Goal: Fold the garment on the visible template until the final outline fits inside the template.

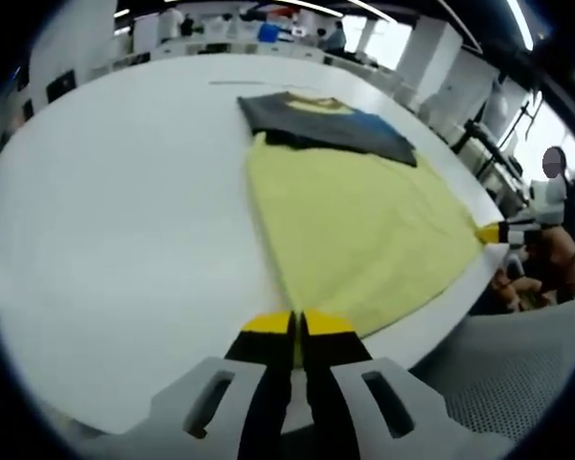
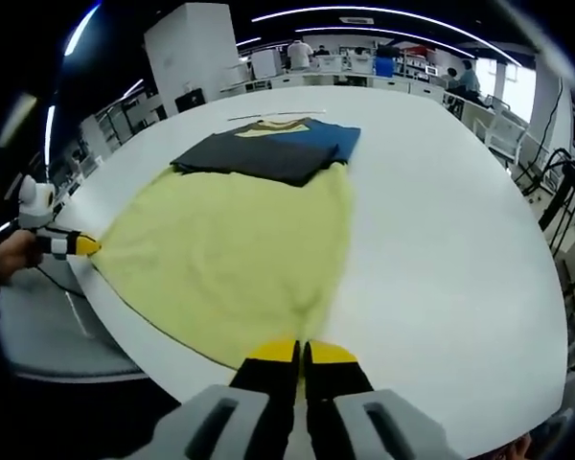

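A yellow garment (image 1: 364, 225) lies spread flat on the white table (image 1: 125, 192). Across its far end lies a dark grey and blue folded piece (image 1: 331, 125). My left gripper (image 1: 295, 326) is shut on the garment's near corner. My right gripper (image 1: 489, 233) pinches the other near corner at the table's edge. In the right gripper view the yellow garment (image 2: 230, 254) reaches up to the dark piece (image 2: 268, 149). There my right gripper (image 2: 302, 353) is shut on the hem, and my left gripper (image 2: 86, 246) holds the far left corner.
The table's bare top (image 2: 441, 220) stretches wide beside the garment. A thin line (image 1: 249, 82) marks the table beyond the dark piece. A grey mesh chair (image 1: 527, 383) sits by the near edge. A person's hand (image 1: 546, 259) holds the right gripper. Desks and people stand far behind.
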Demonstrator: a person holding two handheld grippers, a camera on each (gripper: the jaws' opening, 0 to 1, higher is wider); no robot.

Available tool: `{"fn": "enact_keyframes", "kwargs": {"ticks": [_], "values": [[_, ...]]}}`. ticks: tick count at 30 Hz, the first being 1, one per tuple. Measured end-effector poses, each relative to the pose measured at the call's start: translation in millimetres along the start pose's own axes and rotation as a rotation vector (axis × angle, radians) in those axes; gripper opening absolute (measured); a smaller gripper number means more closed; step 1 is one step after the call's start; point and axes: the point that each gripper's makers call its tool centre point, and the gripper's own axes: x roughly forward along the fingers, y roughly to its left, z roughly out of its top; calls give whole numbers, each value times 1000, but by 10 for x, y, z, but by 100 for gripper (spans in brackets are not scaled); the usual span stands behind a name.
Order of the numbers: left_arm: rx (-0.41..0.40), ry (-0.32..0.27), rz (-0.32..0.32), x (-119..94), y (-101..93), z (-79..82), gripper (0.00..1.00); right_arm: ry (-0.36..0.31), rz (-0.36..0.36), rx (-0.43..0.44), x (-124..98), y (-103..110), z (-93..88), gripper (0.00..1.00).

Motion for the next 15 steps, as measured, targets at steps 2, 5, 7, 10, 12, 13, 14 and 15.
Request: {"fn": "enact_keyframes", "kwargs": {"ticks": [2,5,7,10,12,13,14,15], "values": [[2,6,2,-15,6,-15,0,4,1,-5,-6,5,-9,0],[-8,29,3,-39,11,-58,0,5,9,-9,-29,40,-12,0],[-2,40,1,-53,12,-76,0,9,12,-14,-40,48,-19,0],[12,57,-2,-79,7,-105,0,10,21,-17,-62,70,-25,0],[15,69,1,-102,11,-136,0,14,28,-21,-79,93,-35,0],[6,73,12,-121,23,-147,0,17,32,-24,-89,108,-43,0],[8,75,12,-134,21,-151,0,19,37,-25,-99,124,-49,0],[11,78,15,-150,25,-160,0,20,42,-28,-119,152,-54,0]]}}
